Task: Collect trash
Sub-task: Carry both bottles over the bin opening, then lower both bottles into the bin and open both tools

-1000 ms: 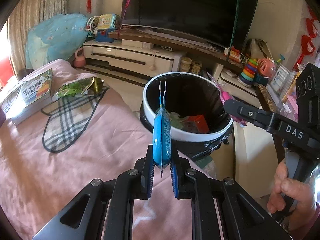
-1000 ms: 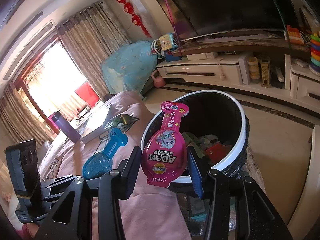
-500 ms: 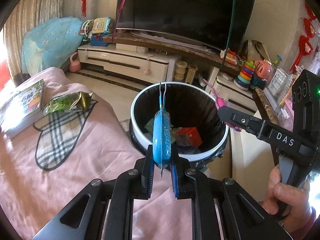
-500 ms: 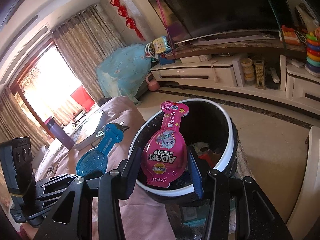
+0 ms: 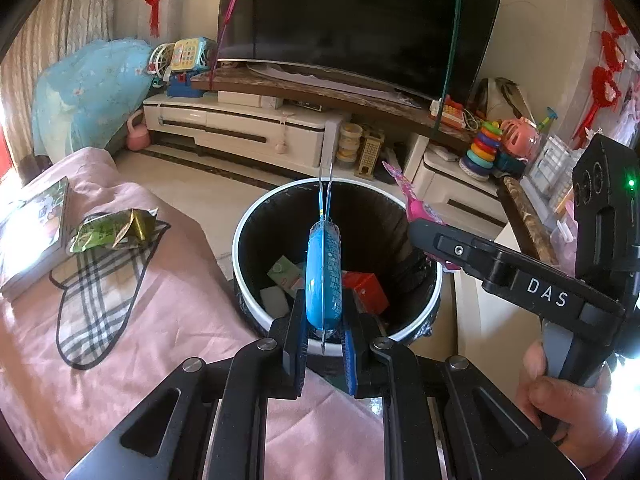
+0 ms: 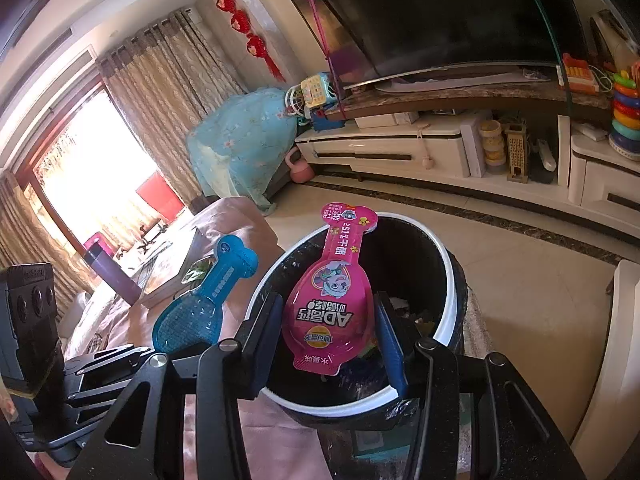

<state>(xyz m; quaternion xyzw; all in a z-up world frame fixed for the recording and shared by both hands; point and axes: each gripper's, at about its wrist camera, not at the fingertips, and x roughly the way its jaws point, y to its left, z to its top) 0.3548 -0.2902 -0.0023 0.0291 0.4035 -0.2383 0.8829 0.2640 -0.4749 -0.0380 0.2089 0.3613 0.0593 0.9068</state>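
My left gripper [image 5: 325, 328] is shut on a blue spoon-shaped snack packet [image 5: 323, 276], held edge-on over the near rim of the round bin [image 5: 256, 216]. The bin has a white rim and black liner, with several pieces of trash inside. My right gripper [image 6: 326, 338] is shut on a pink spoon-shaped snack packet [image 6: 330, 300], held above the bin [image 6: 448, 264]. The blue packet [image 6: 200, 304] shows to its left; the pink packet's tip [image 5: 416, 204] shows in the left wrist view. A green wrapper [image 5: 112, 230] lies on the pink-covered surface.
A checked cloth [image 5: 100, 280] and a book [image 5: 32, 232] lie on the pink cover [image 5: 160, 340] left of the bin. A TV cabinet [image 5: 248, 132] with toys stands behind. A side table [image 5: 524, 220] stands right of the bin. A purple bottle [image 6: 108, 268] stands by the book.
Both grippers have moved forward with their packets, so the bin is closer and lies beneath them. Both remain shut.
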